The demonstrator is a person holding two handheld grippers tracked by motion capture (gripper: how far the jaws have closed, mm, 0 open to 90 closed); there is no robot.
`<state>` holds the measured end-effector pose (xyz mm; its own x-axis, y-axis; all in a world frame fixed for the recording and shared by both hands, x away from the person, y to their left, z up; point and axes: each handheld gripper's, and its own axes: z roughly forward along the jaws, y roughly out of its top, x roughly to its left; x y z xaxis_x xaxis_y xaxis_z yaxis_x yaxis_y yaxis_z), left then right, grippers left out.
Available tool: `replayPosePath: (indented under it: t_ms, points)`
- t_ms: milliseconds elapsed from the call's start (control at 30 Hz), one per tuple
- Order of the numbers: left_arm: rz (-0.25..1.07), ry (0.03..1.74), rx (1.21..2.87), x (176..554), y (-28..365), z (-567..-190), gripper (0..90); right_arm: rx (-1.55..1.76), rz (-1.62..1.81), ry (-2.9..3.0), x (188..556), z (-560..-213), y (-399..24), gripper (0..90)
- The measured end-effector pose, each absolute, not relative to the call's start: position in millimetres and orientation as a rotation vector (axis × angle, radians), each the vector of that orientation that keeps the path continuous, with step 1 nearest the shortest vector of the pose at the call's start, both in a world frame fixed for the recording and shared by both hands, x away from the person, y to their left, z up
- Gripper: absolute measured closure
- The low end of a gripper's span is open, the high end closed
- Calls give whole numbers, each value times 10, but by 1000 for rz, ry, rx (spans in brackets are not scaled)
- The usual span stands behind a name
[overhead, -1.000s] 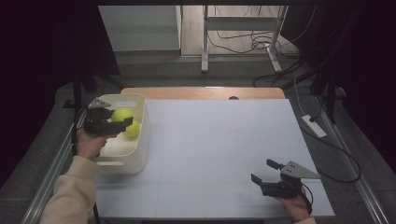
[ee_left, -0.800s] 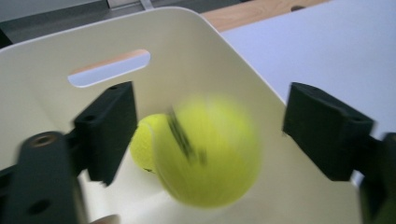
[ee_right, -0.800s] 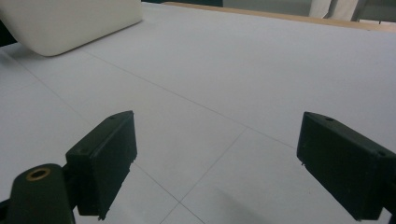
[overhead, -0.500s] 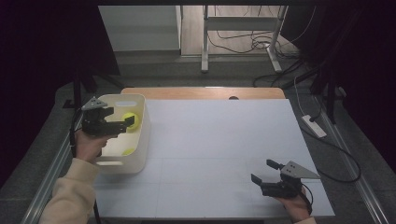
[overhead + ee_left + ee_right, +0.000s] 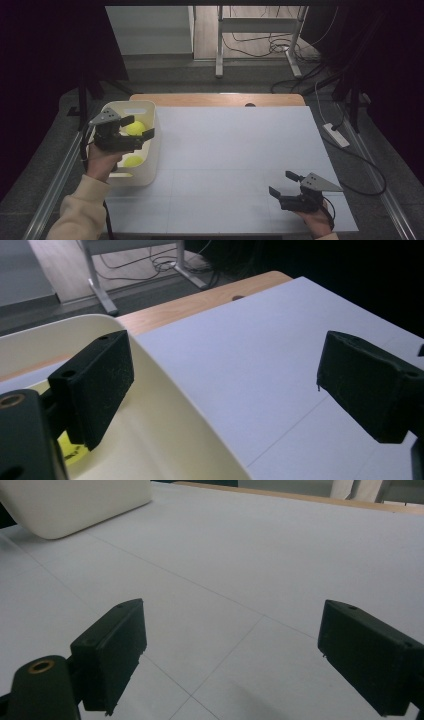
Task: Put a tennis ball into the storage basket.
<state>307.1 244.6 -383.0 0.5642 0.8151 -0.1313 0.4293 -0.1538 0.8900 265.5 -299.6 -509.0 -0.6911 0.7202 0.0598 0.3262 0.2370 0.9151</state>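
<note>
Balls (image 5: 134,129) partly hidden, seemingly two, under empty left gripper (image 5: 139,126).

Yellow-green balls (image 5: 134,128), cream bin (image 5: 150,150), white table (image 5: 225,150).

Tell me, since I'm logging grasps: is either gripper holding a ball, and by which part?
Nothing is held. The left gripper has just opened above the bin; the right gripper is open.

Table (image 5: 220,100) wood-edged at the far side, topped by a white sheet (image 5: 235,165) with faint grid lines; white bin (image 5: 145,172) sits on the sheet's left edge, two yellow balls (image 5: 134,128) inside, rest of the sheet bare.
</note>
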Motion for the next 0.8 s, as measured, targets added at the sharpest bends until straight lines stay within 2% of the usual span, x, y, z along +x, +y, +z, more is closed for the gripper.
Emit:
replayPosePath:
  t_ms: [800]
  points:
    - [379,873,1837,2854,1984,-3984,101,956,1440,2139,2649,-5089,-2997,121]
